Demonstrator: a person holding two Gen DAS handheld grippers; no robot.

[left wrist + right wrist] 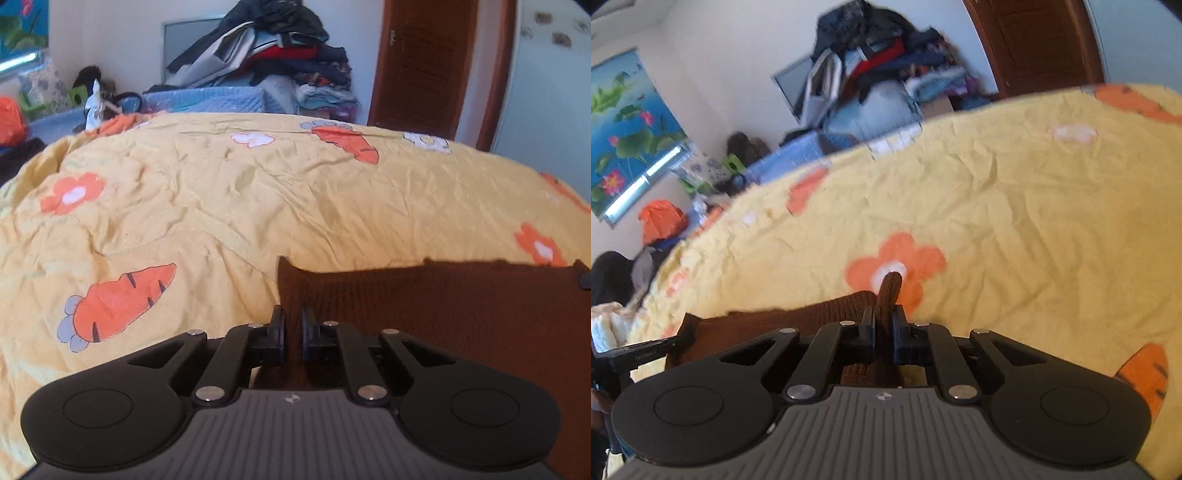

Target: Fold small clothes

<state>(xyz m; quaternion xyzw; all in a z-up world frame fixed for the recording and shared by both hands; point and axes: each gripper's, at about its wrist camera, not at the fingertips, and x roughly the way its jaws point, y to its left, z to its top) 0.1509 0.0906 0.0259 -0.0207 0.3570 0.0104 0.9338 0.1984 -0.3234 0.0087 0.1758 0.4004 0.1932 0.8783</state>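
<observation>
Brown knit garment (443, 317) at 4 o'clock on yellow quilt (258, 206), edge stretched between claws. Left gripper (291, 328) clamped on one corner; right gripper (884, 328) clamped on other. Probably soft, light, stretchy, sagging mid-span; best gripped at corners.
</observation>
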